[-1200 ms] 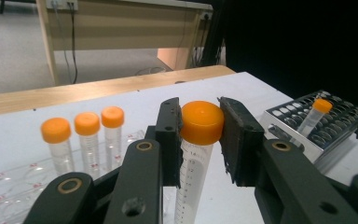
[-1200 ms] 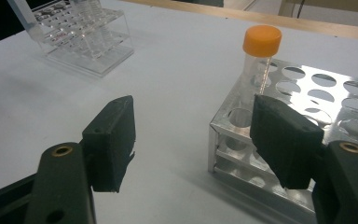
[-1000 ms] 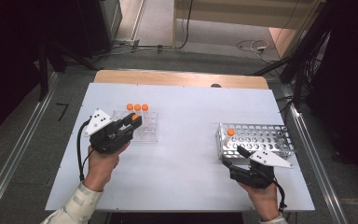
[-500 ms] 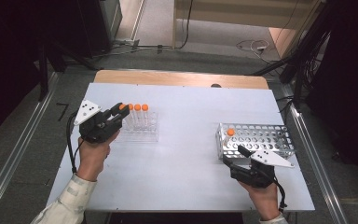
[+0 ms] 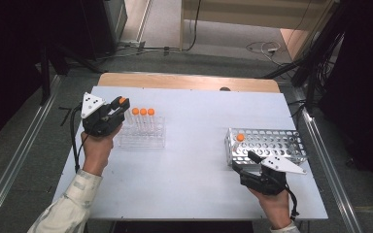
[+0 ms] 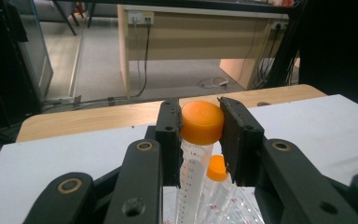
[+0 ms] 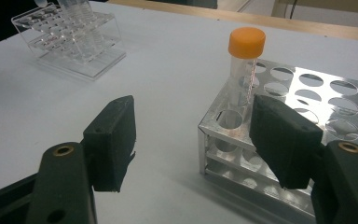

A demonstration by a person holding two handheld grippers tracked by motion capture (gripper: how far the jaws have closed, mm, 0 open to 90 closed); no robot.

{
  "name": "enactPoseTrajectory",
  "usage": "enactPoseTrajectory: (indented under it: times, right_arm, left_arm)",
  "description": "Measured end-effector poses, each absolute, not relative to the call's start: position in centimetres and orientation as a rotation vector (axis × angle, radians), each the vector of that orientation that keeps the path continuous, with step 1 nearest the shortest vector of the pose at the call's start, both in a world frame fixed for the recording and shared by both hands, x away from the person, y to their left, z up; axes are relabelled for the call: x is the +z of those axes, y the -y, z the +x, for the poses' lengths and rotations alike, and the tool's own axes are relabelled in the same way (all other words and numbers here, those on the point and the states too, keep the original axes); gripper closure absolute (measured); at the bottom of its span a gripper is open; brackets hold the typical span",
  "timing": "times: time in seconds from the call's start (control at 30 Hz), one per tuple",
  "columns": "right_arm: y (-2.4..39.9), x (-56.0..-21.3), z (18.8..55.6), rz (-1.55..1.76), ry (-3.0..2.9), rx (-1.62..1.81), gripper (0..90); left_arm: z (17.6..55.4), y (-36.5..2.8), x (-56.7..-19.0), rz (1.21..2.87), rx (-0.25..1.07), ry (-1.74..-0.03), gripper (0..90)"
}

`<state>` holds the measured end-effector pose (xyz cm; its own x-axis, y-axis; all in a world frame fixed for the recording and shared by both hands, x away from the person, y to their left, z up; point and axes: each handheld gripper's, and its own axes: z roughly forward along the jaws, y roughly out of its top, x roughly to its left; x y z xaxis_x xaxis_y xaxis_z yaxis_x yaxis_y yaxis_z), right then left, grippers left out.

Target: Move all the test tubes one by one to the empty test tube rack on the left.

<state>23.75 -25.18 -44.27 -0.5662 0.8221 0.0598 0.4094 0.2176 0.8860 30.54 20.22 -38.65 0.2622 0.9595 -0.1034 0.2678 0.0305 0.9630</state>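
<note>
A clear tube with an orange cap (image 6: 201, 122) is clamped by its cap between the jaws of my left gripper (image 6: 200, 135). In the high view the left gripper (image 5: 120, 103) hangs just left of the clear plastic rack (image 5: 141, 140), the held cap (image 5: 123, 101) at its tip. Three orange-capped tubes (image 5: 143, 111) stand in that rack. My right gripper (image 5: 244, 161) is open at the near left corner of the metal rack (image 5: 272, 144). One orange-capped tube (image 7: 246, 44) stands in that rack's corner hole, beyond the open jaws (image 7: 193, 128).
The white table top (image 5: 194, 174) spreads between the two racks. A wooden strip (image 5: 184, 81) runs along the far edge. Cables lie on the floor beyond, and metal rails flank the table.
My left gripper has carried the tube leftward and slightly farther away, off the clear rack's front to its left side. The right gripper has stayed put.
</note>
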Motion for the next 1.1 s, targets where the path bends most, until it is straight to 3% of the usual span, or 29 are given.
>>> enactPoseTrajectory:
  times: [1.1]
  right_arm:
    - [25.2,-44.2,23.7,1.135,-2.071,1.301,30.1]
  left_arm:
    - [32.6,-19.6,-40.5,1.483,0.876,-1.255,69.4]
